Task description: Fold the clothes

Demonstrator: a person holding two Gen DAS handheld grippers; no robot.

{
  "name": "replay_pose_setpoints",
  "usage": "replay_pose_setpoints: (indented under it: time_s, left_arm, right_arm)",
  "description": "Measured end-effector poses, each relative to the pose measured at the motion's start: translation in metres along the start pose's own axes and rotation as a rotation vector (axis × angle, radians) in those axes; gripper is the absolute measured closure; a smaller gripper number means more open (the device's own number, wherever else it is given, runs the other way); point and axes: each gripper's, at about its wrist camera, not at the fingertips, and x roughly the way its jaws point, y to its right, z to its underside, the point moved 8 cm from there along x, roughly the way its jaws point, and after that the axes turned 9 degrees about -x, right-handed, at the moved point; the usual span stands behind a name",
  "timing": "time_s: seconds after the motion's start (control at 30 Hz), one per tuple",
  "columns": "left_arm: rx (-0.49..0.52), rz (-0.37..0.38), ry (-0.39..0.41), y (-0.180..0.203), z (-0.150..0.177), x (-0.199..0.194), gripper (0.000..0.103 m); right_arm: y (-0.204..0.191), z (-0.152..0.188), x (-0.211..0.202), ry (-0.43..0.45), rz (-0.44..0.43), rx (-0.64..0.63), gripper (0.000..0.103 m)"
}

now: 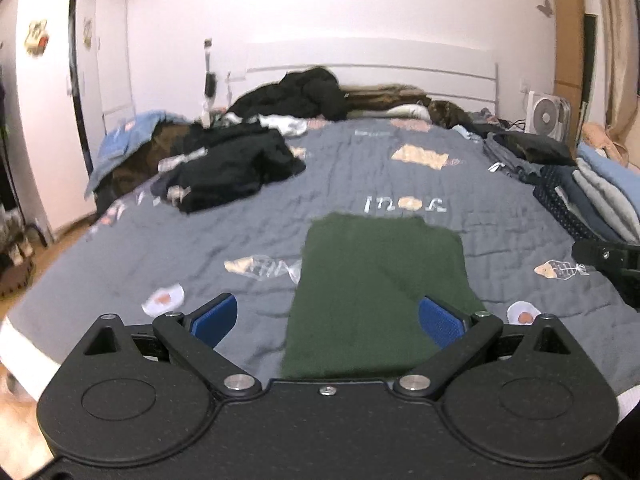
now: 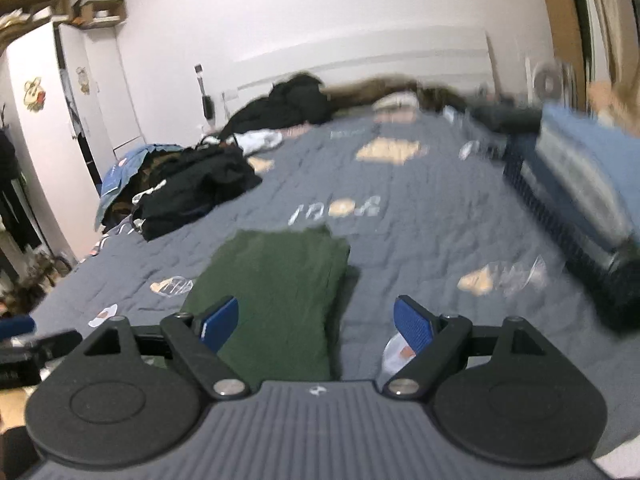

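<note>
A dark green garment (image 1: pixel 380 292) lies folded into a flat rectangle on the grey quilt (image 1: pixel 200 248), near the bed's front edge. My left gripper (image 1: pixel 328 320) hovers open above its near left part, nothing between the blue pads. The same green garment (image 2: pixel 276 296) shows in the right wrist view, where my right gripper (image 2: pixel 316 320) stands open over its near right edge, holding nothing. The right gripper's black body (image 1: pixel 608 258) pokes in at the right of the left wrist view.
A heap of black clothes (image 1: pixel 236 168) and a blue denim piece (image 1: pixel 120 144) lie at the bed's left. A stack of folded clothes (image 1: pixel 592 192) sits at the right edge. More dark clothes (image 1: pixel 296 96) lie by the headboard. A white fan (image 1: pixel 548 114) stands at the back right.
</note>
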Motion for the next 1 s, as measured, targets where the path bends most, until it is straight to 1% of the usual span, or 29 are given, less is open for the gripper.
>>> replay_pose_setpoints:
  time_s: [0.07, 0.13, 0.23, 0.4, 0.5, 0.6, 0.67, 0.73, 1.0]
  left_arm:
    - [0.019, 0.002, 0.016, 0.003, -0.009, -0.010, 0.003]
    - [0.040, 0.009, 0.024, 0.007, -0.014, -0.018, 0.002]
    - [0.055, 0.018, 0.010, 0.008, -0.017, -0.023, 0.001]
    - [0.075, 0.038, -0.015, 0.008, -0.019, -0.030, 0.000]
    - [0.087, 0.050, -0.031, 0.008, -0.021, -0.034, 0.000]
    - [0.102, 0.056, -0.048, 0.008, -0.020, -0.028, 0.000]
    - [0.070, 0.058, -0.056, 0.005, -0.019, -0.023, 0.000]
    - [0.049, 0.081, -0.079, 0.004, -0.015, -0.019, 0.000]
    - [0.062, 0.066, -0.154, -0.001, 0.002, 0.009, 0.000]
  right_arm:
    - [-0.005, -0.008, -0.014, 0.028, 0.032, -0.059, 0.018]
    - [-0.007, -0.015, -0.025, 0.029, 0.050, -0.094, 0.018]
    - [-0.008, -0.022, -0.037, 0.015, 0.069, -0.104, 0.019]
    - [-0.017, -0.030, -0.046, 0.003, 0.060, -0.083, 0.018]
    - [-0.028, -0.031, -0.046, -0.008, 0.055, -0.074, 0.018]
    - [-0.037, -0.031, -0.040, -0.028, 0.070, -0.093, 0.018]
    - [-0.043, -0.032, -0.037, -0.038, 0.072, -0.105, 0.018]
    - [-0.047, -0.033, -0.034, -0.051, 0.075, -0.104, 0.018]
    - [-0.047, -0.013, -0.009, -0.151, 0.067, -0.051, 0.018]
